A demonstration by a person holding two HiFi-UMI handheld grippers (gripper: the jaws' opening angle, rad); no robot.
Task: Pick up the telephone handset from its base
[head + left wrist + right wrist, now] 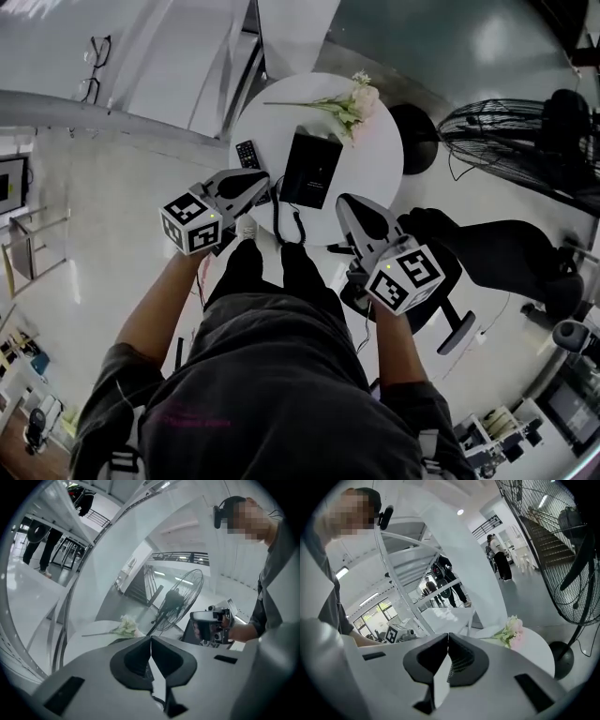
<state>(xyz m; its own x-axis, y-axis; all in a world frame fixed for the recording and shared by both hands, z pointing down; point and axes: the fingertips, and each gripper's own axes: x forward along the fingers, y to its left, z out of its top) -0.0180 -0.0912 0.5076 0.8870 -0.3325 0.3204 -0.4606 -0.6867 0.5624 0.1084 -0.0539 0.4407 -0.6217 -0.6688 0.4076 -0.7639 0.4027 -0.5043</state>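
A black telephone base [311,169] lies flat on the round white table [380,155], and its cord [281,223] curls off the near edge. I cannot make out the handset; the left gripper covers the base's left side. My left gripper [263,184] hovers over the table's near-left edge, just left of the base, jaws shut on nothing [151,639]. My right gripper [344,201] hangs at the near-right edge, apart from the base, its jaws also shut and empty [448,637]. Each gripper view looks over the table top rather than down at the phone.
A small black remote [247,153] lies left of the base. A bunch of pale flowers [352,101] lies at the table's far side. A standing fan [511,141] is to the right, with a black chair [511,253] near the right gripper. People stand in the background [499,557].
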